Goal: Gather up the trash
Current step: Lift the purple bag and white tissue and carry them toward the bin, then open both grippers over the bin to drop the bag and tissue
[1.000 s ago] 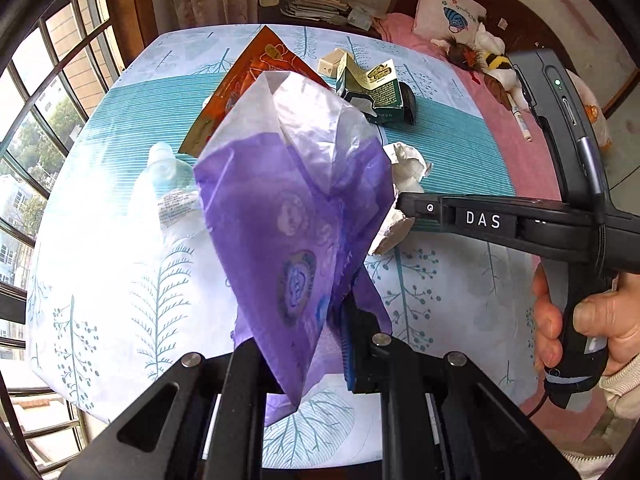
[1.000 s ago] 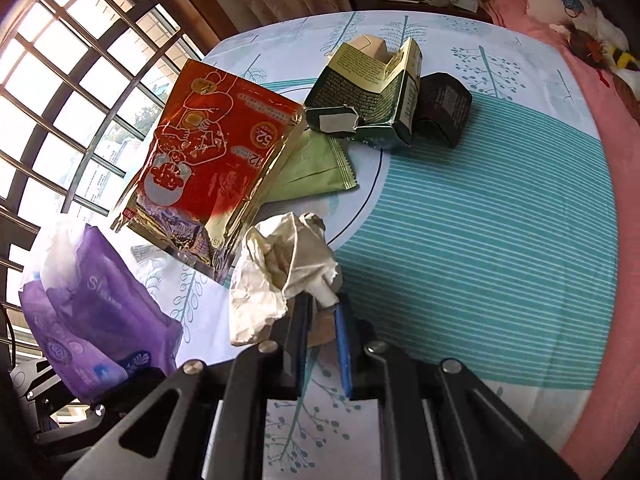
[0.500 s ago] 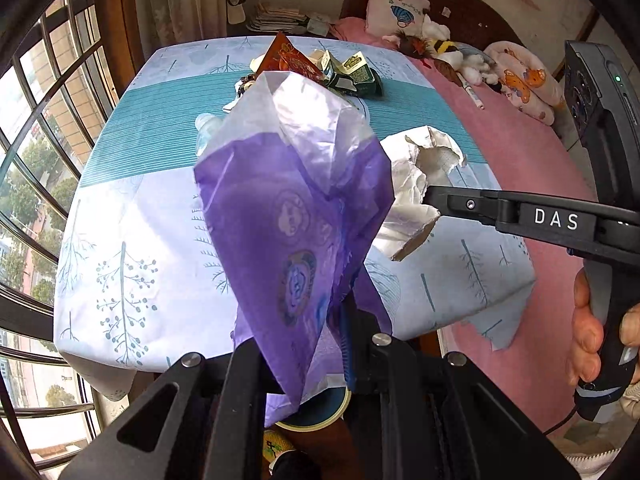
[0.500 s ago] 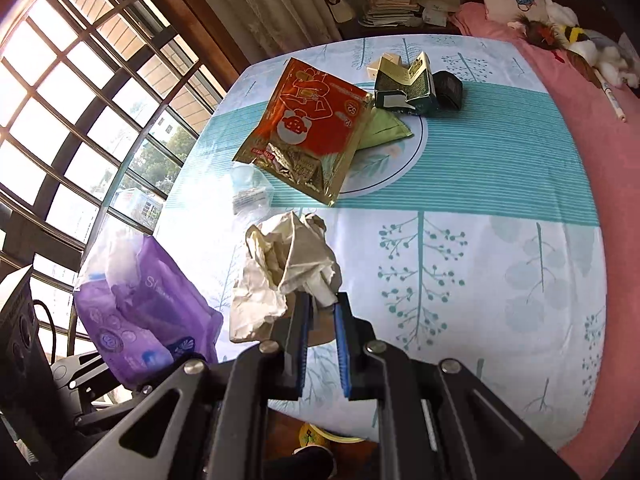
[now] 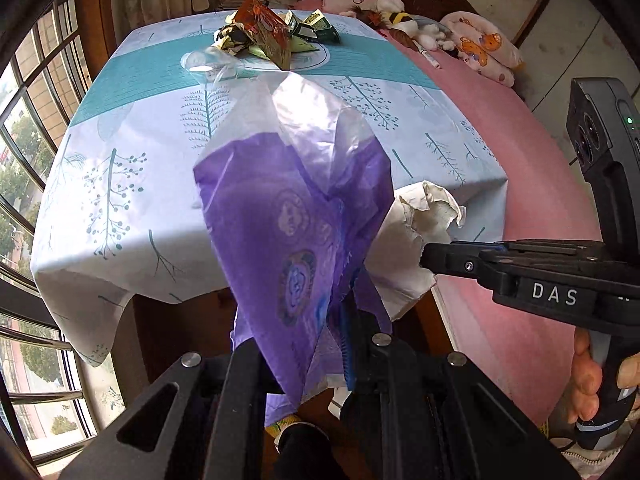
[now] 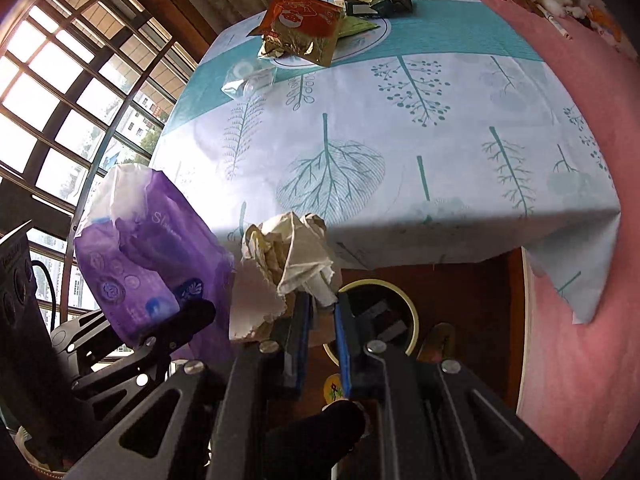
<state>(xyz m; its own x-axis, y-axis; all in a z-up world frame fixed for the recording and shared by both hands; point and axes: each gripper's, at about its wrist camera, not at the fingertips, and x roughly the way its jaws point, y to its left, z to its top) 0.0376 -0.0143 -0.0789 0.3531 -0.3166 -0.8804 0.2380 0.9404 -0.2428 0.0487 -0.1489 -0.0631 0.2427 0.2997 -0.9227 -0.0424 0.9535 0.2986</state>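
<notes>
Left tongs clamp purple wrapper, right tongs clamp crumpled paper, both held off the bench above bin; risk: light pieces drifting past its rim when released.

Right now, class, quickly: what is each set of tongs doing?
Left tongs: closed on the purple bag.
Right tongs: closed on the crumpled paper.
</notes>
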